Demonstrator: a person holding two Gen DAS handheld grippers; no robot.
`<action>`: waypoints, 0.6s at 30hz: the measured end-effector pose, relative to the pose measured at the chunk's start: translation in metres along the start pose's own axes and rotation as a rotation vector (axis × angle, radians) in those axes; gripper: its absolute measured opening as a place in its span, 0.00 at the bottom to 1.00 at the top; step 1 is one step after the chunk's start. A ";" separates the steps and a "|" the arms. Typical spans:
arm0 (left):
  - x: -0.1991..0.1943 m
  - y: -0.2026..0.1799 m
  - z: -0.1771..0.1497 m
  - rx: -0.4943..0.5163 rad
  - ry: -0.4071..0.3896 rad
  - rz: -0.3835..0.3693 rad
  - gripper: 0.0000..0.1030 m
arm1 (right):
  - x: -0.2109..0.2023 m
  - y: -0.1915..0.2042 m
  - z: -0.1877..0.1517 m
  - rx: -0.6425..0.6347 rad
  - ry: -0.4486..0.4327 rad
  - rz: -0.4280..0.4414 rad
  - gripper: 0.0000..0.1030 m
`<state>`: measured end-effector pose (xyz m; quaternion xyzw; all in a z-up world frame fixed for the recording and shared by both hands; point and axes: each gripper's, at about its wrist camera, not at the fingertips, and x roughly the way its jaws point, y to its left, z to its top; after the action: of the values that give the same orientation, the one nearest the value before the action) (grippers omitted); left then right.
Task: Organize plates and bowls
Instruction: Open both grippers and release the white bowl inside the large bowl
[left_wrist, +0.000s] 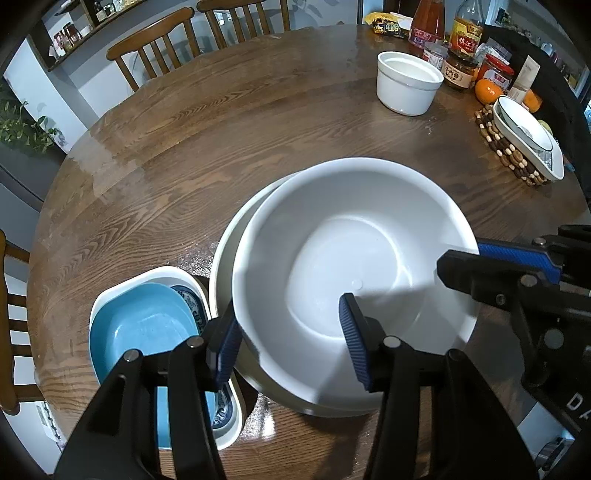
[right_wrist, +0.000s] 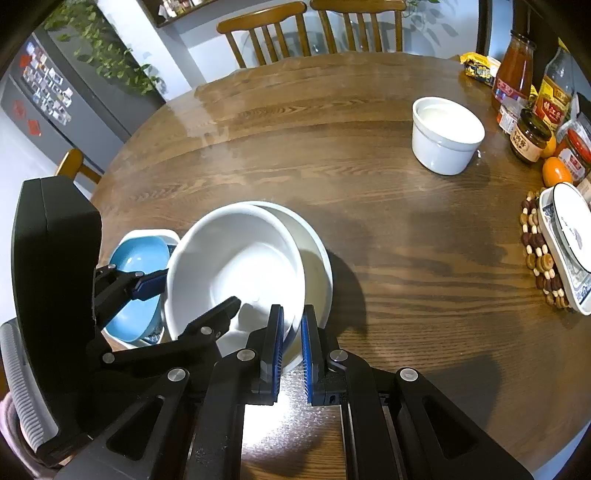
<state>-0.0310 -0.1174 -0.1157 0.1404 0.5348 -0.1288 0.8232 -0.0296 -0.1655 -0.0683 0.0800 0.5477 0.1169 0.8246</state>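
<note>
A big white bowl (left_wrist: 354, 266) sits tilted inside a second white bowl (left_wrist: 225, 266) on the round wooden table (left_wrist: 184, 147). My left gripper (left_wrist: 291, 336) is open, its fingers astride the top bowl's near rim. My right gripper (right_wrist: 292, 332) is shut on the same bowl's rim (right_wrist: 291, 328); it also shows in the left wrist view (left_wrist: 476, 266). Left of the bowls a blue dish (left_wrist: 136, 325) lies in a white dish with blue pattern (left_wrist: 192, 302). A white ramekin (left_wrist: 406, 83) stands far right. A white patterned dish (left_wrist: 528, 136) rests on a beaded trivet (left_wrist: 506, 151).
Sauce bottles and jars (left_wrist: 458, 55), oranges (left_wrist: 487, 90) and snack packets (left_wrist: 386, 24) crowd the far right table edge. Wooden chairs (left_wrist: 159, 48) stand behind the table. A fridge with magnets (right_wrist: 40, 96) and a plant (right_wrist: 103, 48) are at the left.
</note>
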 end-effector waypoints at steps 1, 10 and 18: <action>0.000 0.000 0.000 0.000 -0.001 0.000 0.49 | -0.001 0.000 0.000 0.001 -0.001 -0.001 0.07; -0.009 -0.001 -0.001 0.001 -0.018 -0.012 0.60 | -0.006 0.000 0.000 0.014 -0.007 0.006 0.07; -0.025 0.001 0.001 -0.008 -0.062 -0.015 0.61 | -0.020 0.001 0.001 0.012 -0.048 0.006 0.07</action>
<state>-0.0402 -0.1155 -0.0924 0.1291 0.5105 -0.1371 0.8390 -0.0359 -0.1699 -0.0497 0.0893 0.5280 0.1142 0.8368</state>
